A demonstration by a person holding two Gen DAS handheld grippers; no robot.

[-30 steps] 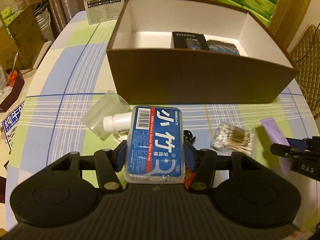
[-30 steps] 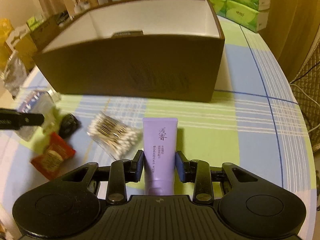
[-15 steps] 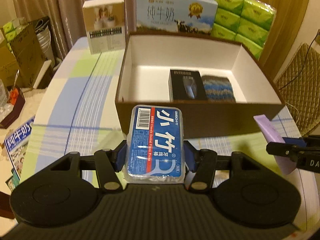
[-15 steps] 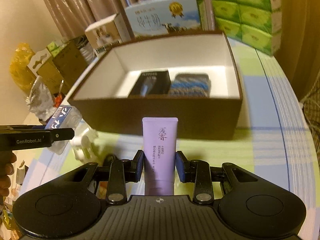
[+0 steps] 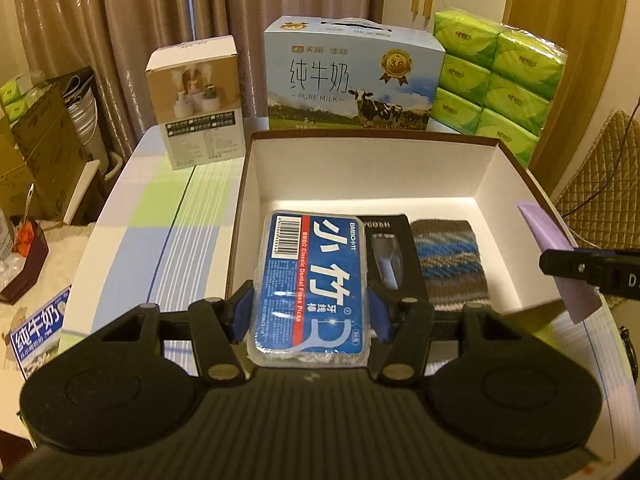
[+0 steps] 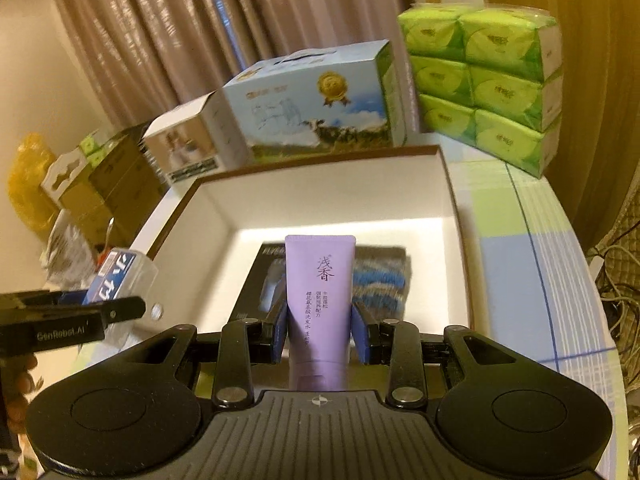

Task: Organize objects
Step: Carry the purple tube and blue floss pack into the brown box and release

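My left gripper [image 5: 308, 312] is shut on a blue floss-pick box [image 5: 310, 284] and holds it over the near left part of the open brown box [image 5: 360, 168]. My right gripper [image 6: 320, 332] is shut on a purple tube [image 6: 320, 292] and holds it above the box's near edge. Inside the box lie a black product box [image 5: 390, 248] and a blue-brown knitted cloth [image 5: 450, 260]. The purple tube [image 5: 556, 256] and right gripper show at the right edge of the left wrist view. The floss box [image 6: 116, 276] shows at left in the right wrist view.
Behind the brown box stand a milk carton [image 5: 352, 80], a small white-and-tan box [image 5: 196, 100] and a stack of green tissue packs [image 5: 496, 80]. The table has a checked cloth [image 5: 168, 216]. Cardboard boxes [image 5: 36, 148] stand off the table's left side.
Both grippers have risen from the table and moved forward over the brown box, carrying the floss box and the purple tube. The loose items on the table have dropped out of view.
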